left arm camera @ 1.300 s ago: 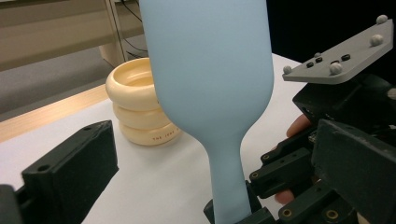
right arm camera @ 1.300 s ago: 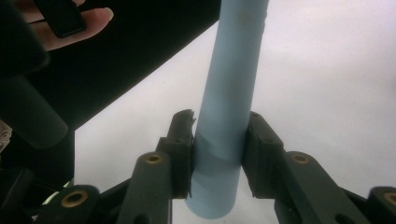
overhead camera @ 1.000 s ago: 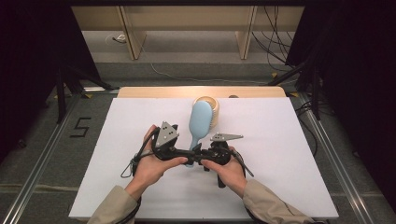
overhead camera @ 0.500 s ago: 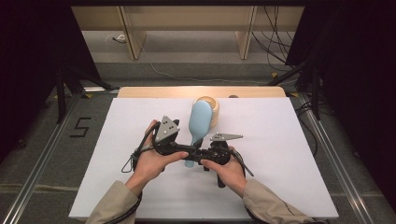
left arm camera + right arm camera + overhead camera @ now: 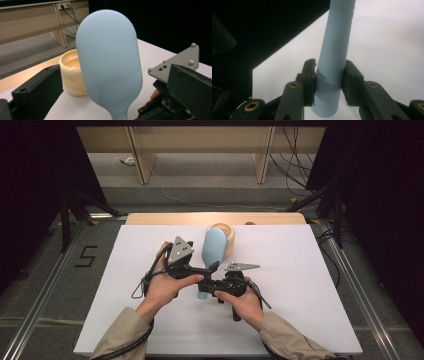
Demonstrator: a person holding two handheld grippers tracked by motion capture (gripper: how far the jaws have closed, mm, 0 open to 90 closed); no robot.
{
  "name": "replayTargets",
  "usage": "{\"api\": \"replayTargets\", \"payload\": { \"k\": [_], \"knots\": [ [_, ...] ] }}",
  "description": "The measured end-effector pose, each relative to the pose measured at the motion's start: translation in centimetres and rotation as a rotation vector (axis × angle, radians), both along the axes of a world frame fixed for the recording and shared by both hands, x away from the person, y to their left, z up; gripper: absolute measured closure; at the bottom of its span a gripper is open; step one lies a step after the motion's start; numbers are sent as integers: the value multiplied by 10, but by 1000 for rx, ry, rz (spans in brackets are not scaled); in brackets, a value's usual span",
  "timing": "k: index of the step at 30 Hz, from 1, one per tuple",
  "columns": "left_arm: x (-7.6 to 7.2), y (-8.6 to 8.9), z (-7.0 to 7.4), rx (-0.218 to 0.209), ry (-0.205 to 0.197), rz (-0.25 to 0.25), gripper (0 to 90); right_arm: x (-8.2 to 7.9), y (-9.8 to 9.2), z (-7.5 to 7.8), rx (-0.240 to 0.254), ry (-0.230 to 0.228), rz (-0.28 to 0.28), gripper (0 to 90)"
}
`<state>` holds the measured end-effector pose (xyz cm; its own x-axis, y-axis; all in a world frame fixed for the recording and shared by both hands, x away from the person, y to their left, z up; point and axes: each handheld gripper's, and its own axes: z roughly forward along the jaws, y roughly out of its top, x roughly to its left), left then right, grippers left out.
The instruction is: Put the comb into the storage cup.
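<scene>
Right gripper view: the right tool (image 5: 329,82) has both pads pressed against the handle of the light blue paddle brush (image 5: 334,57), clamping it near its lower end, with a short stub of handle projecting below the pads. The high view shows this tool (image 5: 210,285) held low over the white bench (image 5: 310,285), with the brush (image 5: 214,249) rising from it and its broad oval head tilted toward the far edge. The left tool (image 5: 212,266) sits beside the brush where the head narrows to the handle. In the left gripper view its two black jaws stand spread, one on each side of the brush head (image 5: 110,67), neither touching it. A cream ribbed cup (image 5: 71,72) stands on the bench just behind the brush.
</scene>
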<state>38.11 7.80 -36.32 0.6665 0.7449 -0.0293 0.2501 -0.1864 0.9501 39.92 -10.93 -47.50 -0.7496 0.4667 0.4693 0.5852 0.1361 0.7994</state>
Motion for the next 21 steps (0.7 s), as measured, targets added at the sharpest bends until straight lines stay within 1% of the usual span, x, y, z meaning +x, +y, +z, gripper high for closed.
{"api": "replayTargets", "payload": {
  "k": [7,16,21],
  "knots": [
    [5,-4,4,5,-2,0,0,0,1,0,2,0,1,671],
    [14,-9,7,13,6,-2,0,0,1,1,0,-3,1,672],
    [19,-11,9,9,12,-4,0,0,0,1,2,1,-1,672]
  ]
}}
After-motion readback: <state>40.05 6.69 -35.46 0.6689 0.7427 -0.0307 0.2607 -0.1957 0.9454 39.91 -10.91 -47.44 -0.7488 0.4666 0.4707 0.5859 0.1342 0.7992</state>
